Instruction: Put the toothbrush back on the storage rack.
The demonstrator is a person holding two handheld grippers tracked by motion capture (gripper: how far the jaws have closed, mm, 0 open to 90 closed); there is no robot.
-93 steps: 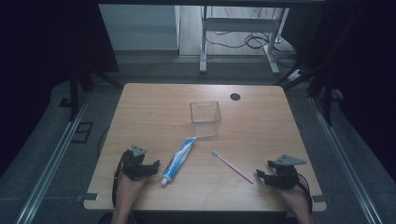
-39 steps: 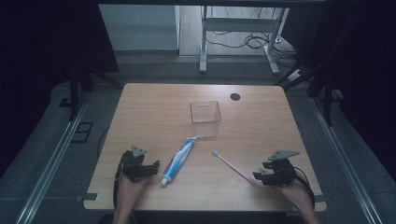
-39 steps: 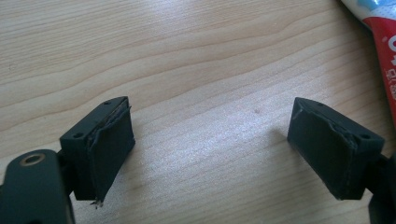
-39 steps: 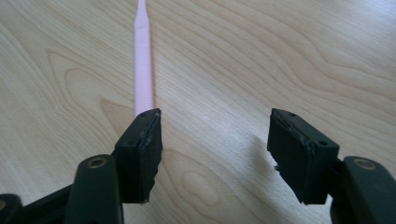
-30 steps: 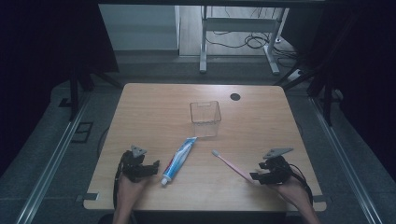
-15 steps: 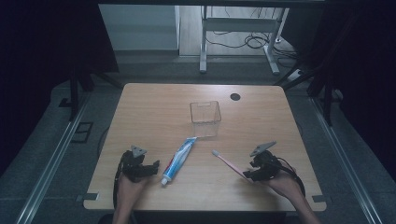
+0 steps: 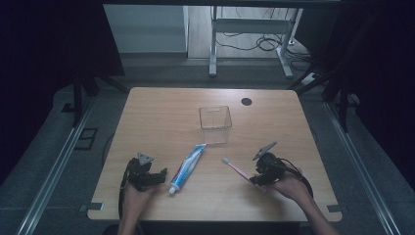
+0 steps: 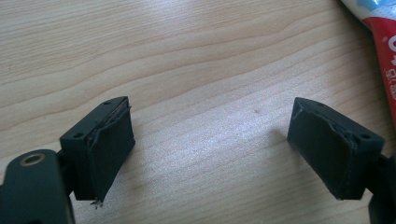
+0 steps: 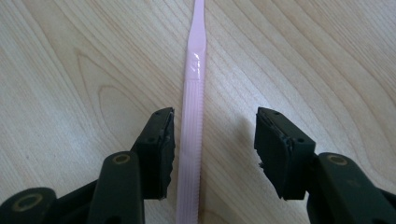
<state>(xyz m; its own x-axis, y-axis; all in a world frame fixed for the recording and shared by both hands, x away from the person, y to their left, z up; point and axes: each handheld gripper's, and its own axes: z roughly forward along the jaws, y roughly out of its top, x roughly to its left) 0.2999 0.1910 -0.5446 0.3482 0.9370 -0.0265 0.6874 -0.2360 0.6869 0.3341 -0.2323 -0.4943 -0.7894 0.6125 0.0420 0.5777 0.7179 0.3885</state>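
Note:
A pink toothbrush point(image 7: 237, 168) lies on the wooden table point(image 7: 161, 117), head toward the far left. My right gripper point(image 7: 255, 177) sits low over its handle end. In the right gripper view the handle point(image 9: 194, 93) runs between the jaws, close to the left pad point(image 9: 164, 140) and well apart from the right one. The jaws have just been closing and do not pinch it, so my right gripper point(image 9: 215, 114) is open. My left gripper point(image 7: 161, 174) rests open near the front left, just left of a red, white and blue toothpaste tube point(image 7: 187, 167); its jaws point(image 8: 210, 112) hold nothing.
A clear square box point(image 7: 215, 124) stands at the table's middle, beyond the tube and brush. A round black cable hole point(image 7: 246, 101) sits near the far edge. The tube's red end point(image 8: 384, 32) shows at the right of the left gripper view.
My right gripper has slid left along the table onto the toothbrush's handle end, and its jaws stand narrower. The left gripper, tube, brush and box have not moved.

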